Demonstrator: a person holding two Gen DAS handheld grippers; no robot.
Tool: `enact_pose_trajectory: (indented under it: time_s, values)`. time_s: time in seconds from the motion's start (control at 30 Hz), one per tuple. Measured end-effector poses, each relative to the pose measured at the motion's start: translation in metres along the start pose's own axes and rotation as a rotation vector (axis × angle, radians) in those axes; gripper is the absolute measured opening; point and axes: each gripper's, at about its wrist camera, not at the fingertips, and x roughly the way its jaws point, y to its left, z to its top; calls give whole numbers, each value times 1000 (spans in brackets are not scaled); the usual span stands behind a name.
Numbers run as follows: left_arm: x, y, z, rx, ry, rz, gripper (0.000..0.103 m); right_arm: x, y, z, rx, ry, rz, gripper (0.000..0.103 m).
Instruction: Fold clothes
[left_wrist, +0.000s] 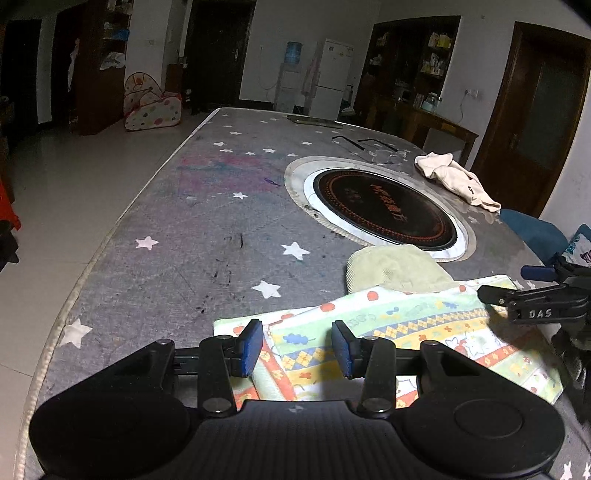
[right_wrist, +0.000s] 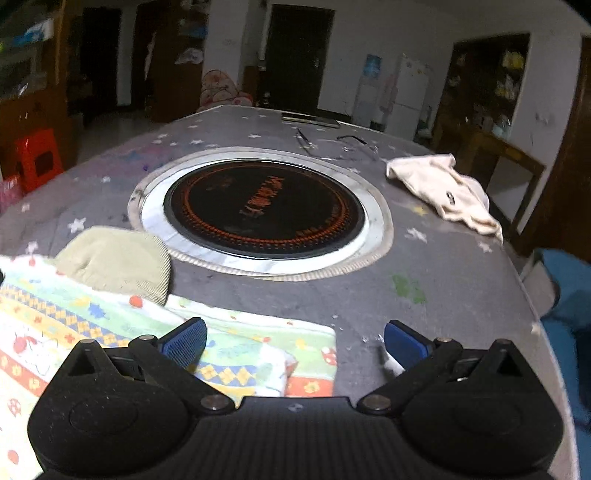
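Observation:
A colourful patterned cloth (left_wrist: 406, 328) lies folded on the grey star-print table (left_wrist: 184, 240); it also shows in the right wrist view (right_wrist: 110, 325). A pale green corduroy garment (left_wrist: 395, 269) lies at its far edge, also in the right wrist view (right_wrist: 114, 258). A cream garment (left_wrist: 454, 177) lies crumpled at the far right, also in the right wrist view (right_wrist: 439, 188). My left gripper (left_wrist: 297, 347) is open just above the cloth's near left corner. My right gripper (right_wrist: 295, 341) is open wide over the cloth's right corner and also shows in the left wrist view (left_wrist: 532, 291).
A round black induction hob (left_wrist: 384, 206) with a metal ring is set in the table's middle, also in the right wrist view (right_wrist: 262, 206). Glasses (left_wrist: 384, 151) and a flat dark object (left_wrist: 314, 120) lie at the far end. A blue chair (right_wrist: 569, 291) stands at the right.

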Motion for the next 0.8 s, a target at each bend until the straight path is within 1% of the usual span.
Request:
enact_pose_trajectory:
  time_s: [0.1,0.23,0.37,0.47,0.53,0.67,0.73,0.8]
  values:
    - [-2,-3,2,10,-3,7,45,-8,-9,1,18,-13,-27,103]
    - [-7,-14,5,33,-27,-4,45,-23,-11,1,15,-38,15,103]
    - [-3,-26,3,66,-11,-5,47,-23,-5,-6,5,-15,37,103]
    - [-5,-28,1,69,-4,-1,49,-22,0,-11,1,4,51,103]
    - [-9,-30,0,71,-8,-2,55,-28,-1,-12,11,-3,62,103]
    - [-19,-38,-2,80,-20,-13,62,-42,-3,-13,55,-18,98,103]
    - [-24,-44,-4,87,-27,-23,69,-49,-1,-16,63,-24,109,103]
    - [-28,-51,-8,96,-27,-30,73,-57,2,-19,69,-30,121,103]
